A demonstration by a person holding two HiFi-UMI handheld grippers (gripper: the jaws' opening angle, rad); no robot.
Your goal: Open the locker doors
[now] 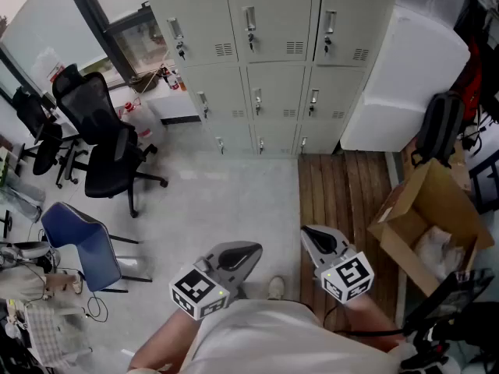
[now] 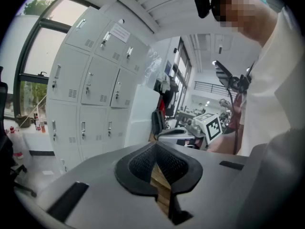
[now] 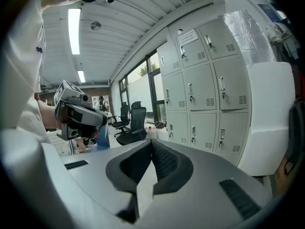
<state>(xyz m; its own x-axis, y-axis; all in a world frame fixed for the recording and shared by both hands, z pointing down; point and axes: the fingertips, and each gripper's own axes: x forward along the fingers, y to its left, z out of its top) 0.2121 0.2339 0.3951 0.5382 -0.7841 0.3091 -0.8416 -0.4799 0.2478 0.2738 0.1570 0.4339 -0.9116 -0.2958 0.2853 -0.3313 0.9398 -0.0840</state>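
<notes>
A bank of pale grey lockers [image 1: 273, 22] stands against the far wall, three columns wide, and every door I can see is closed with its handle latch in place. The same lockers [image 2: 90, 80] fill the left of the left gripper view, and the lockers [image 3: 209, 80] fill the right of the right gripper view. My left gripper [image 1: 251, 249] and right gripper [image 1: 310, 231] are held low near the person's body, well short of the lockers. The left gripper [image 2: 156, 144] has its jaws together on nothing. The right gripper [image 3: 151, 142] is likewise shut and empty.
A black office chair [image 1: 109, 146] and a blue chair [image 1: 78, 240] stand at the left. A white block [image 1: 405, 84], a black backpack [image 1: 440, 127] and an open cardboard box [image 1: 429, 216] crowd the right. Wooden boards [image 1: 343, 193] lead toward the lockers.
</notes>
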